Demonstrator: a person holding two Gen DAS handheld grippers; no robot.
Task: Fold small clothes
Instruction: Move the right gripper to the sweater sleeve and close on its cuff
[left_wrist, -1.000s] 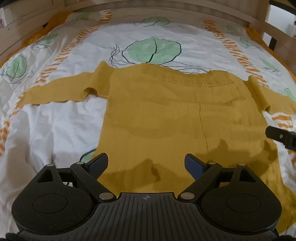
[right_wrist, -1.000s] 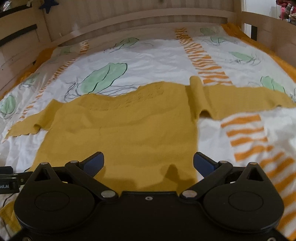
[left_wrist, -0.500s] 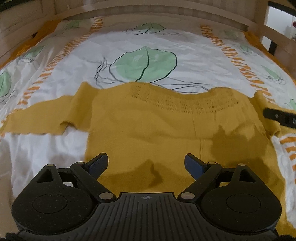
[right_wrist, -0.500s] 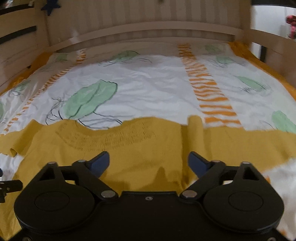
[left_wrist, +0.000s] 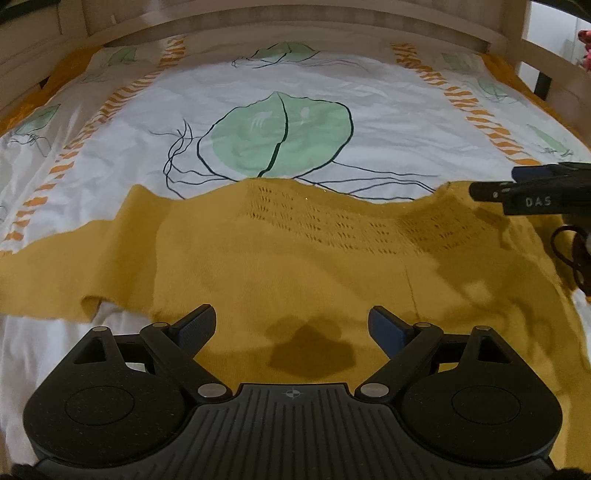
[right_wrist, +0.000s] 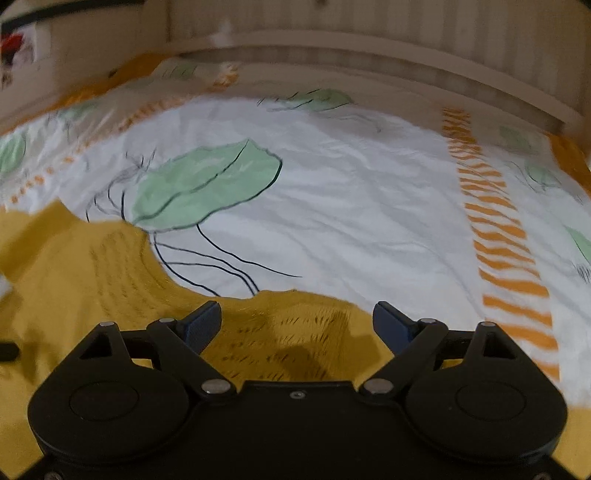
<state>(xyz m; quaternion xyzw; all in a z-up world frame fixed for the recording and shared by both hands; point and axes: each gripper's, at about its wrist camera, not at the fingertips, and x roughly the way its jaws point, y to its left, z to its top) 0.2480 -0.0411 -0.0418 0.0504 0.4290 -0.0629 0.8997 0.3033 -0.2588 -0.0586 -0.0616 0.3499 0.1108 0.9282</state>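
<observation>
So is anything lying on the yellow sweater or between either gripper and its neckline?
Nothing visible. The yellow sweater lies bare on the bedsheet; left gripper and right gripper hover open over it.

Garment: mustard-yellow knit sweater (left_wrist: 295, 266), small
Pose: lying flat, spread open, neckline farthest from the cameras
Detail: rows of eyelet holes below neckline; vertical crease down the body
Sleeve: one stretched sideways, underside edge slightly curled

One mustard-yellow knit sweater (left_wrist: 295, 266). One leaf-print bedsheet (left_wrist: 388, 122). One wooden bed frame (left_wrist: 295, 33). Two handheld grippers: left gripper (left_wrist: 291, 326), right gripper (right_wrist: 297, 325).
</observation>
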